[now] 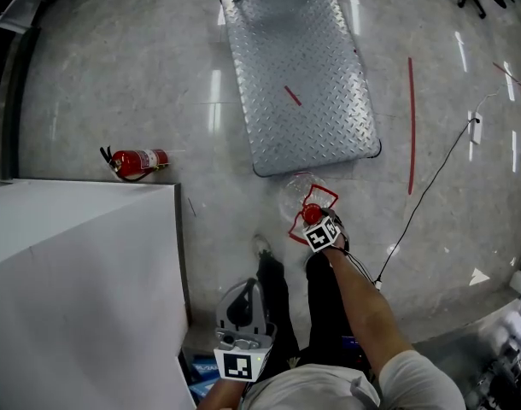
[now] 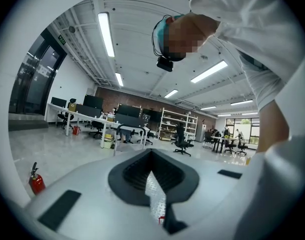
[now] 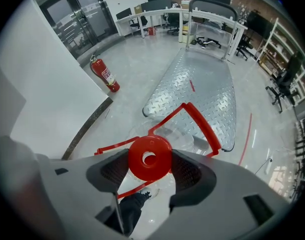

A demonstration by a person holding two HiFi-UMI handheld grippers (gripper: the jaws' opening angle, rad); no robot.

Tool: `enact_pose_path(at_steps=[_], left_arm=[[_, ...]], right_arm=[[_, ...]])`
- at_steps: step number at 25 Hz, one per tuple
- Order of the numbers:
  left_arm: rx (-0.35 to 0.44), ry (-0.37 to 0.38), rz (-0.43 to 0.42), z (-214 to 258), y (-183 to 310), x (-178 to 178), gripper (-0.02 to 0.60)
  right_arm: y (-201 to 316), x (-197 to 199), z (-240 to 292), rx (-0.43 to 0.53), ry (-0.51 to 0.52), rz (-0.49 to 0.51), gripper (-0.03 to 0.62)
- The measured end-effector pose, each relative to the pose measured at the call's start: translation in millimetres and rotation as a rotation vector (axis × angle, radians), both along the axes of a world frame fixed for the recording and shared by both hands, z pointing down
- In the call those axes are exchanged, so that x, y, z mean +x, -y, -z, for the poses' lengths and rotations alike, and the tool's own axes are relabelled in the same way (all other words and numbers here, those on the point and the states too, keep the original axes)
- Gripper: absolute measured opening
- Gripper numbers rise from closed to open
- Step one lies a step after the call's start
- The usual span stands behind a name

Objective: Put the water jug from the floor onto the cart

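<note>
Between the right claw's [image 1: 313,217] jaws sits the red cap [image 3: 150,158] of the water jug [image 1: 296,193], pinched tight. Just ahead lies the cart [image 1: 299,75]. The left claw [image 2: 151,156] is closed, empty.

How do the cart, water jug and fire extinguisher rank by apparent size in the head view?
1. cart
2-3. water jug and fire extinguisher: look alike; the jug is clear, partly under the right gripper, so unranked.

The left hand-held gripper [image 2: 152,160] has its jaws nearly together, empty. A red fire extinguisher [image 2: 36,181] stands at eight o'clock.
</note>
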State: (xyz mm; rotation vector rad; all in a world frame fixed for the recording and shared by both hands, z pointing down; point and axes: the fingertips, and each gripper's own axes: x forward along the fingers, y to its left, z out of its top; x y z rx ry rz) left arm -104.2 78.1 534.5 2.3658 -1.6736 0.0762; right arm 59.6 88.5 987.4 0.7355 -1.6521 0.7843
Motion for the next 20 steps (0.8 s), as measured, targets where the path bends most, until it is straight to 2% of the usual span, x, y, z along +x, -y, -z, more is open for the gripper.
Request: enact_pose_path(at_steps=[8, 20], left_arm=[[0.045, -0.008, 0.01, 15.4, 0.6, -2.2, 0.003], [0.163, -0.01, 0.024, 73.0, -2.1, -12.2, 0.003]], right_arm=[[-10.2, -2.0, 39.2, -0.009, 0.014, 0.007, 0.27], [0.8, 15.7, 171.8, 0.011, 0.042, 0.04, 0.27]])
